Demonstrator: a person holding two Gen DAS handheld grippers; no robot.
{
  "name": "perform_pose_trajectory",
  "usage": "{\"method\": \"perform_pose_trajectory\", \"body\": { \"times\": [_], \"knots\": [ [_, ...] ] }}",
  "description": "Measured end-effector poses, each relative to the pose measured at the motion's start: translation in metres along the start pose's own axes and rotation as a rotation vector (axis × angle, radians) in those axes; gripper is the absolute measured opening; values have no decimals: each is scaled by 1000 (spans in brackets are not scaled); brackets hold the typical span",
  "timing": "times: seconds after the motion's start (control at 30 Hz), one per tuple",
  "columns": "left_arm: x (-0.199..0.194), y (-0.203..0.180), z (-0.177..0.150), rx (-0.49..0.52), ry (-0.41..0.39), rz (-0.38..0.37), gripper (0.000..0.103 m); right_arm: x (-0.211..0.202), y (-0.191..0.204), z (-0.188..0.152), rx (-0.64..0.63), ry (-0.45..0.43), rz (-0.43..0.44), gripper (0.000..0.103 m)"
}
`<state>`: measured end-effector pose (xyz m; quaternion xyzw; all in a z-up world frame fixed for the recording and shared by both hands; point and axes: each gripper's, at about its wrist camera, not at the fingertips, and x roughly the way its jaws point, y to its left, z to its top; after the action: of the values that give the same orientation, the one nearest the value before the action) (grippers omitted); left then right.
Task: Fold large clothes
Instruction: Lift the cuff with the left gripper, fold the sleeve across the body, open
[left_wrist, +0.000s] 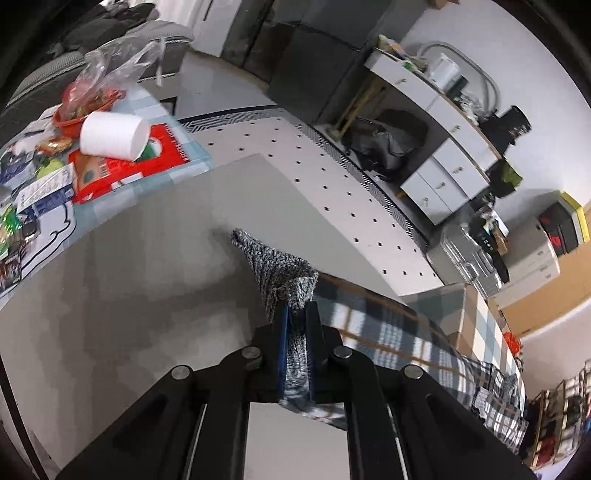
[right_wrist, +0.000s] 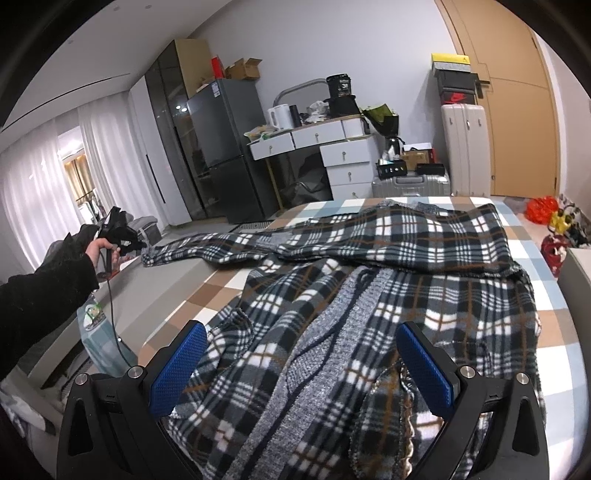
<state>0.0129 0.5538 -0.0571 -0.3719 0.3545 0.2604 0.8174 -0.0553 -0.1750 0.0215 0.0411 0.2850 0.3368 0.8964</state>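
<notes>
sleeve drawn out for the fold
left wrist: left gripper (left_wrist: 297, 314) clenched on the grey knit cuff (left_wrist: 280, 269), plaid garment (left_wrist: 399, 332) trailing toward 4 o'clock. right wrist: right gripper (right_wrist: 301, 365) released above the garment, spread on the bed (right_wrist: 554, 354); keep the sleeve taut, lay it flat.

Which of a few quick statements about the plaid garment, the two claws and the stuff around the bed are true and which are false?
1. The left claw is clamped on the garment's grey knit cuff. True.
2. The right claw is shut on the plaid garment. False: it is open, its blue pads wide apart above the fabric.
3. The garment lies on a checked bed cover. True.
4. The white paper roll stands upright. False: it lies on its side.
</notes>
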Motion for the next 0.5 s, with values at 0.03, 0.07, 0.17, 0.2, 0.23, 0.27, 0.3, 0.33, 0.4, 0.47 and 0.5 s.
{"method": "perform_pose_trajectory", "body": {
  "times": [0.03,0.07,0.17,0.2,0.23,0.27,0.3,0.33,0.4,0.47,0.5],
  "knots": [
    [1,2,0,-12,7,-4,7,1,0,0,0,0,1,103],
    [3,6,-1,-26,15,-5,16,1,0,0,2,1,2,103],
    [10,16,-4,-78,37,-11,41,4,0,0,2,10,0,103],
    [8,15,-6,-88,34,-14,41,5,0,-1,0,13,-2,103],
    [7,15,-9,-93,33,-19,41,7,1,-2,-2,18,-4,103],
    [8,15,-9,-94,39,-18,42,8,1,-2,-4,23,-4,103],
    [8,13,-11,-91,46,-17,42,9,1,-3,-5,26,-6,103],
    [5,12,-12,-88,35,-19,45,10,1,-3,-6,28,-7,103],
    [3,11,-13,-97,26,-23,47,10,1,-4,-8,28,-8,103],
    [0,5,-16,-72,29,-10,47,10,1,-4,-9,25,-12,103],
    [1,3,-15,-54,34,3,47,10,1,-4,-7,23,-13,103]
  ]
}}
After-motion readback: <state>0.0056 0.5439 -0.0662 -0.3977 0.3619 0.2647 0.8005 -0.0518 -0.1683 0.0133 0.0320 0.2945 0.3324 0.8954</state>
